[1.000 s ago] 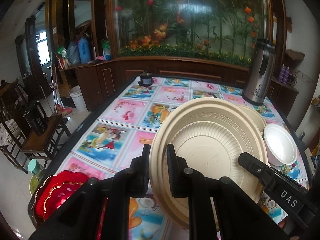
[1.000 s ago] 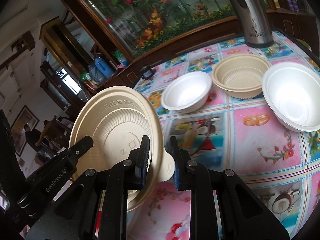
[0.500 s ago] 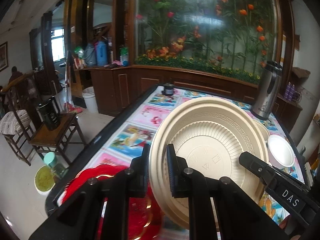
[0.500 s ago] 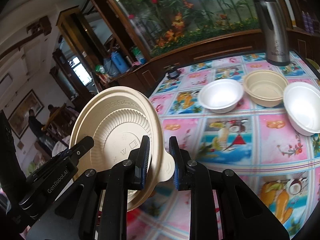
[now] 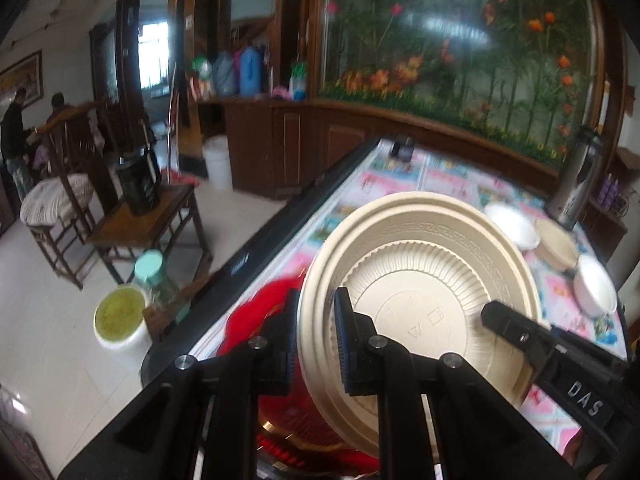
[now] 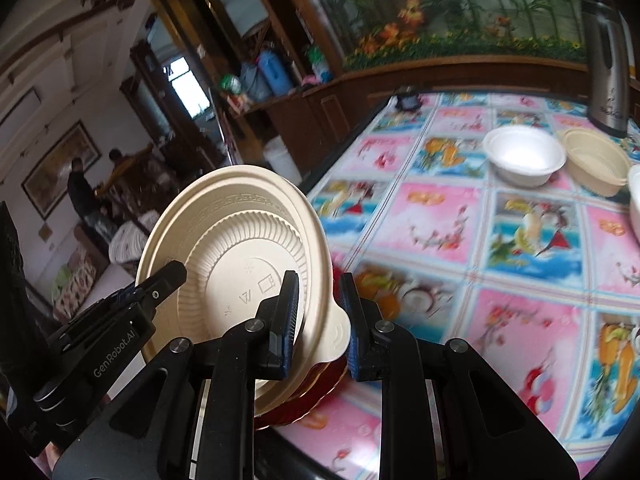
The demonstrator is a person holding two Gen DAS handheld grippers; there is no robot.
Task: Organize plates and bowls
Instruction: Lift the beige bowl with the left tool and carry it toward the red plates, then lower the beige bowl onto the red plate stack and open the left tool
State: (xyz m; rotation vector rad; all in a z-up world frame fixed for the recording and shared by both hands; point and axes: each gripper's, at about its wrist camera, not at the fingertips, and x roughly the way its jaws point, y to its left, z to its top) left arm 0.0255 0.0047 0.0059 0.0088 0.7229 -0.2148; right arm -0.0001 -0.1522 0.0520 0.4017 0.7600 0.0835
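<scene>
Step in hand: transport of the beige plate [image 5: 432,292] toward the red plates [image 5: 256,324] at the near left corner of the table [image 6: 440,216]. Held on edge, tilted, underside facing both cameras, above the red stack — not yet resting on it.

Left gripper [image 5: 316,344]: clenched on the plate's left rim, pads on either face. Right gripper [image 6: 320,320]: clenched on the opposite rim, at the small tab [image 6: 338,336]. Both grips narrow, rim only.

Elsewhere on the table, well apart from the carried plate: white bowl [image 6: 524,156], beige bowl [image 6: 596,164] just beside it, a second white bowl [image 5: 594,288] nearer, a steel flask [image 6: 604,64] at the far edge.

Next move, as judged: level the plate from its tilt, centre over the red stack, lower until seated, then release both sides together. Uneven release likely to tip or slide the plate — light material, thin rim. Bowls apparently still to be sorted.
</scene>
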